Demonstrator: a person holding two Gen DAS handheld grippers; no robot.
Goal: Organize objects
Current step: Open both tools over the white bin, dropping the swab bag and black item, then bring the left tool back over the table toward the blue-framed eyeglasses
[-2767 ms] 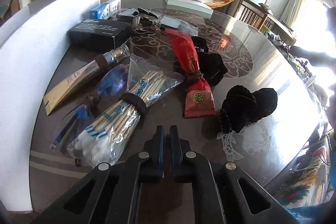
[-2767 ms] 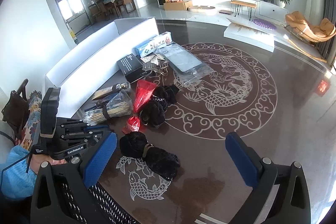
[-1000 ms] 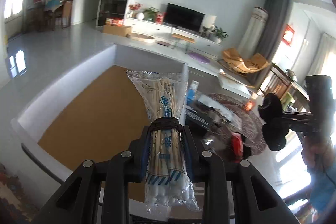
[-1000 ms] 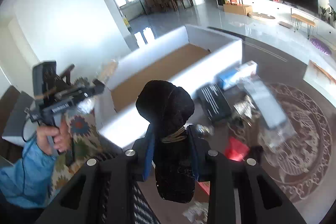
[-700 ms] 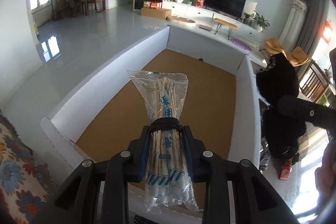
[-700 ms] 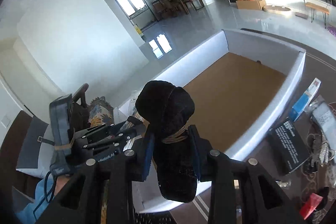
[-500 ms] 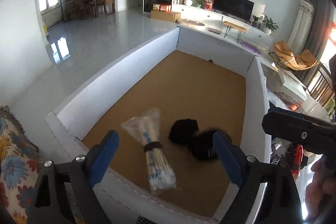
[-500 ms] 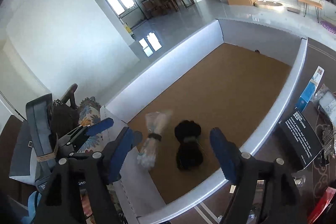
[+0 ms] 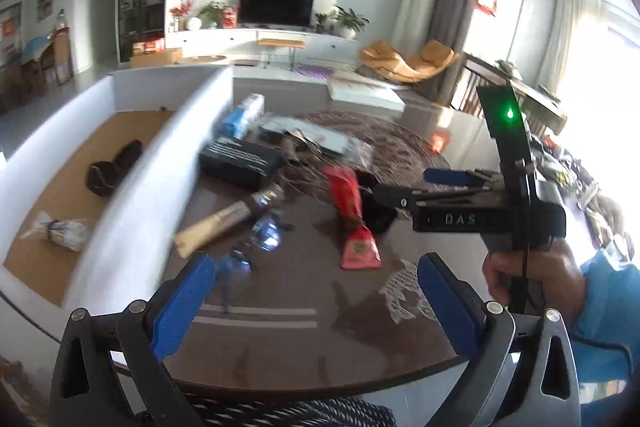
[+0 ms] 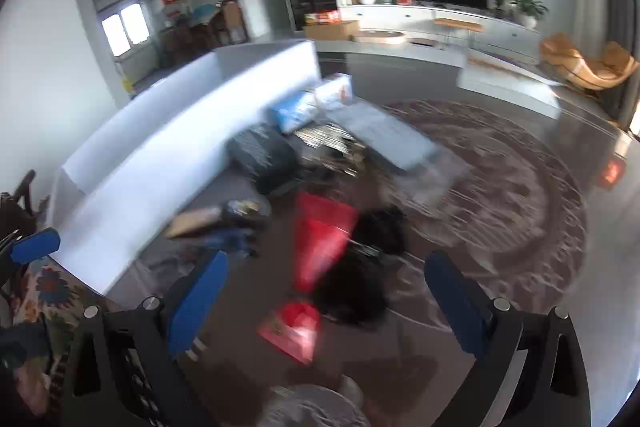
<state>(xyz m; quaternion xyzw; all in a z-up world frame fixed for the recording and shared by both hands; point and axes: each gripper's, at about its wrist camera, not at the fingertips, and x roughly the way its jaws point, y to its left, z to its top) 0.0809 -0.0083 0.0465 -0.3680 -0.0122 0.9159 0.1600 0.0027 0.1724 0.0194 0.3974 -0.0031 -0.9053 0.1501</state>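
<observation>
The white box with a cork-brown floor stands at the table's left edge. Inside it lie a black cloth bundle and a clear bag of chopsticks. My left gripper hovers over the table's near edge, its jaws opening with nothing between them. My right gripper is also opening and empty, above a red packet and a second black cloth bundle. A brown paper tube and a blue plastic-wrapped item lie beside the box wall.
A black box, blue-and-white cartons, a clear flat bag and metal clips crowd the back left of the dark table. A hand in a blue sleeve holds the right gripper.
Both grippers let go over the white box: the chopstick bag and black bundle dropped onto its floor. Both then swung right and down, back over the table, with jaws wide.
</observation>
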